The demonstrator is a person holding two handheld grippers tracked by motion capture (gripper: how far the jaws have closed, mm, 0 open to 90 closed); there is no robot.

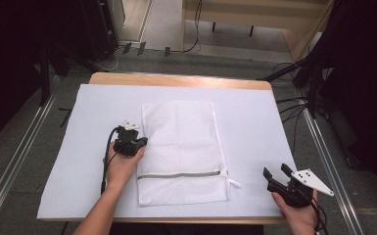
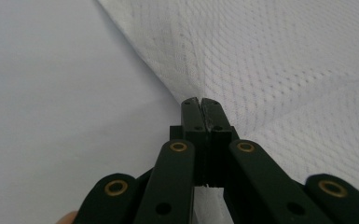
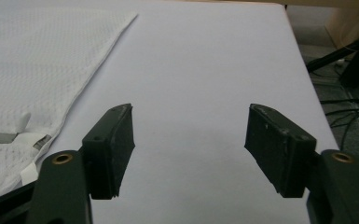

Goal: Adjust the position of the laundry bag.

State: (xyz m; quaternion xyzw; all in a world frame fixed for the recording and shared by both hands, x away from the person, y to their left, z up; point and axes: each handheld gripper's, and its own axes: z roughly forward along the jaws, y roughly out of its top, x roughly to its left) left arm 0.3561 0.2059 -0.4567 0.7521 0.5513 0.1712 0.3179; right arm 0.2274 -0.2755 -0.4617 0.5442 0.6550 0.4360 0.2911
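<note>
- A white sheet (image 1: 254, 122) covers most of the desk (image 1: 176, 80), leaving a wooden strip bare at the far edge.
- A white mesh bag (image 1: 178, 147) lies flat mid-sheet, long side running away from the person, its zipper (image 1: 181, 174) crossing near the close end with the pull (image 1: 232, 181) at the right.
- Bare sheet lies open on both sides of the bag, wider on the right.
- The left gripper (image 1: 129, 144) sits at the bag's left edge; in the left gripper view its jaws are pressed together on a pinch of the mesh (image 2: 200, 100), which rises into a small ridge there.
- The left hand (image 1: 122, 169) rests low on the sheet, forearm coming in from the bottom.
- The right gripper (image 1: 278, 175) hovers near the sheet's close right corner, well apart from the bag, jaws spread wide over bare sheet (image 3: 191, 140).
</note>
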